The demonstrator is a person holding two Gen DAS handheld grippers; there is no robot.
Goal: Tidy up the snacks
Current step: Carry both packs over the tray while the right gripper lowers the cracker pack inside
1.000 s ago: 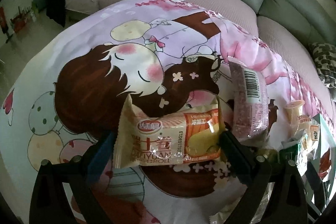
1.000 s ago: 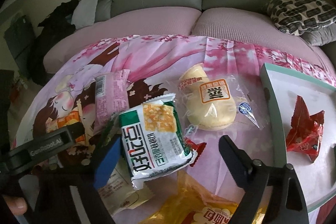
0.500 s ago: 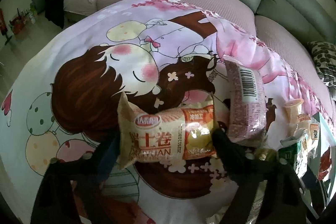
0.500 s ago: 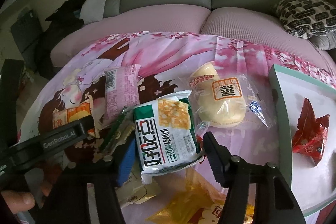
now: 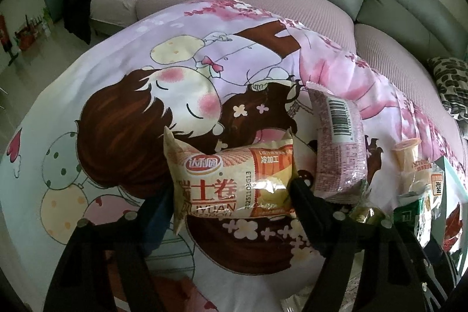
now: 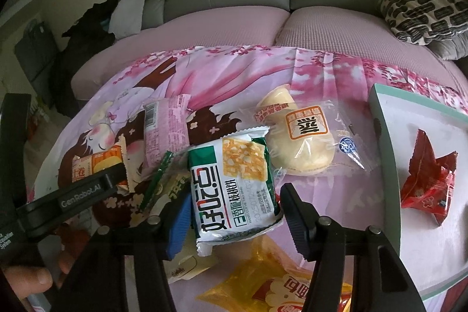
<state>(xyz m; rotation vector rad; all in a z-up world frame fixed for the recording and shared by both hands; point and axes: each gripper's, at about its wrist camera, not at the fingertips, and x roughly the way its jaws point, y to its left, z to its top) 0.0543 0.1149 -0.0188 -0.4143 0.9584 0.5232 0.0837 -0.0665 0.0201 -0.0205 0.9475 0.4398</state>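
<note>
My left gripper is shut on a cream and orange Swiss roll packet, which spans the gap between its jaws on the cartoon cloth. That packet also shows in the right wrist view. My right gripper has its jaws closed in on both sides of a green and white walnut cake packet. A pink packet with a barcode lies to the right of the left gripper; it also shows in the right wrist view.
A clear-wrapped yellow bun lies beyond the right gripper. A pale green tray at the right holds a red packet. A yellow bag lies near the front. A grey and pink sofa is behind.
Both grippers' jaws have closed inward, the left onto the Swiss roll packet and the right onto the green and white packet. The right gripper has moved forward over its packet.
</note>
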